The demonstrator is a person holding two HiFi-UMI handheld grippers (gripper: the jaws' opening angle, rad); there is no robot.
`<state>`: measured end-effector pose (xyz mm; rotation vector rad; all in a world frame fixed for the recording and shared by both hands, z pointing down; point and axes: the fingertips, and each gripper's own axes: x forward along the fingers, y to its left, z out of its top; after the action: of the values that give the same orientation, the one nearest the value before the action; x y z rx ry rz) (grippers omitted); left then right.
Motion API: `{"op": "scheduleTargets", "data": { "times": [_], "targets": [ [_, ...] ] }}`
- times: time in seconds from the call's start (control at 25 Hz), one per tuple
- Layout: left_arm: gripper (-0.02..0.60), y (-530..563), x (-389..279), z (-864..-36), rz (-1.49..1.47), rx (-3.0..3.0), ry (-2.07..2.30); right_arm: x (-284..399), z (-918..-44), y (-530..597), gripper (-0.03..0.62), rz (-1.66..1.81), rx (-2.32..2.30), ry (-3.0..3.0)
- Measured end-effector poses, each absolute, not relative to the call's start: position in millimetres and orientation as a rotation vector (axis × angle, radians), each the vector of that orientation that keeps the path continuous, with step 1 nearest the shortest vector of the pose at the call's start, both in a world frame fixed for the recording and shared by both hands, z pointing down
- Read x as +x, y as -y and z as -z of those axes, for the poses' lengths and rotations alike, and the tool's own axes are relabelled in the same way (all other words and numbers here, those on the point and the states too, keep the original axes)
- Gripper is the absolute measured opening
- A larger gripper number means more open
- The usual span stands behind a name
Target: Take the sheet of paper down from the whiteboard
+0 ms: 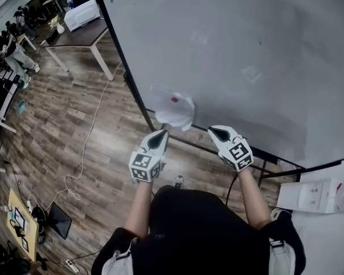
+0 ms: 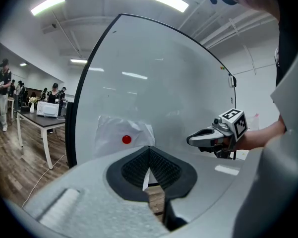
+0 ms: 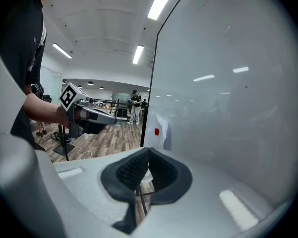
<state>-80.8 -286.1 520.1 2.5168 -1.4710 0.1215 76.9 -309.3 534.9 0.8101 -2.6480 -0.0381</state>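
Note:
A crumpled white sheet of paper (image 1: 174,109) hangs on the big whiteboard (image 1: 246,50) near its lower left edge, pinned by a round red magnet (image 1: 174,99). My left gripper (image 1: 161,134) is shut and empty, pointing at the board just below the sheet. The right gripper (image 1: 217,132) is also shut and empty, to the right of the sheet and clear of it. In the left gripper view the sheet (image 2: 120,131) and magnet (image 2: 126,139) lie ahead of the closed jaws, with the right gripper (image 2: 201,138) off to the side. The right gripper view shows the sheet (image 3: 163,131) and the left gripper (image 3: 103,116).
The whiteboard stands on a black frame (image 1: 212,149) over a wooden floor. A table (image 1: 80,36) with a white machine is at the back left, and a white cable (image 1: 89,139) runs across the floor. People stand far off. A white box (image 1: 317,195) is at the right.

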Motion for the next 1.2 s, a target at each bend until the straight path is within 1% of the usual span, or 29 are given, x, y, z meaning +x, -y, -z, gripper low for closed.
{"op": "scheduleTargets", "data": {
  "times": [0.24,0.52,0.92,0.96,1.08,1.2],
  "targets": [
    [0.011,325.6,-94.4,-525.0,-0.192,2.601,1.448,53.3,-538.6,337.5,0.003,0.033,0.856,2.63],
    [0.011,374.0,-88.8,-536.7,-0.273,2.677,1.361,42.6,-559.3,365.3,0.003,-0.02,0.931,2.604],
    [0.011,405.9,-83.1,-548.6,-0.364,2.674,1.391,34.9,-569.1,385.6,0.005,-0.073,0.975,2.596],
    [0.011,408.5,-82.7,-549.4,-0.368,2.673,1.394,34.0,-569.9,388.6,0.006,-0.08,0.977,2.598],
    [0.011,416.3,-84.8,-550.2,-0.343,2.658,1.387,28.6,-572.9,395.7,0.038,-0.09,0.972,2.602],
    [0.012,422.9,-89.0,-550.4,-0.332,2.65,1.398,25.8,-576.4,403.3,0.044,-0.096,0.988,2.599]
  ]
}}
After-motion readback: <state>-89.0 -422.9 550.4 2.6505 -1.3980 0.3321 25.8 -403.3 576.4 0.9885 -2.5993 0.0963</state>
